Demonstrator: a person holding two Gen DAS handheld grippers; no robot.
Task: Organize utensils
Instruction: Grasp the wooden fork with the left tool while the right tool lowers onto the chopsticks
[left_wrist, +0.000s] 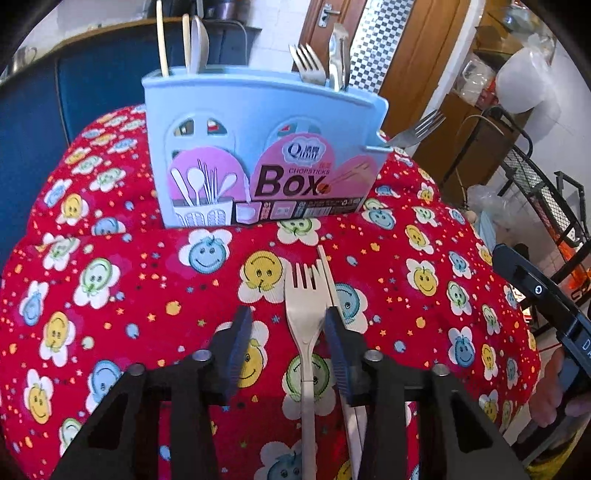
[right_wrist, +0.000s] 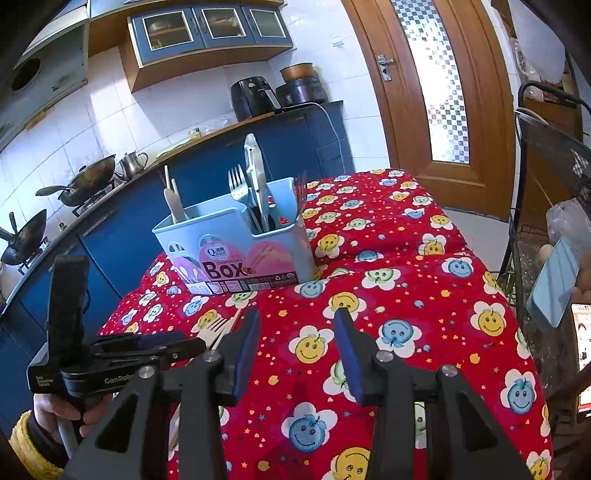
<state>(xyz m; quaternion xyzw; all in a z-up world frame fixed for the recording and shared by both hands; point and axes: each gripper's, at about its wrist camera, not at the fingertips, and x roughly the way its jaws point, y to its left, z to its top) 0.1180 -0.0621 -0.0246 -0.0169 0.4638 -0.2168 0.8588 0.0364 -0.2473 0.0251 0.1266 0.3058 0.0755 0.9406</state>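
The pale fork (left_wrist: 306, 325) lay flat on the red smiley-print cloth (left_wrist: 110, 295) covering the worktop, tines toward the blue utensil box (left_wrist: 258, 147), with a pale chopstick (left_wrist: 328, 273) just beside it on the right. The left hand-held gripper (left_wrist: 288, 332) stood over the fork's neck with its jaws apart; the fork sat between them, close to the right-side pad, and no pad was seen to press on it. The right hand-held gripper (right_wrist: 295, 332) hovered over bare cloth with jaws apart and nothing between them.

Handling judgement: the fork appeared light, stiff and thin, probably plastic or wood-fibre, with a smooth surface likely to slip. The narrow neck below the tines offered the best hold. The soft cloth beneath would likely yield, letting the pads get under the edges. The adjacent chopstick risked being caught in the same closure.

Clearance: the box stood well apart from the fork, upright near the far edge of the worktop. Its right compartment already held metal forks (left_wrist: 308, 62) and tongs (left_wrist: 338, 55); the left held pale utensils (left_wrist: 192, 40). Open cloth lay between the fork and the box.
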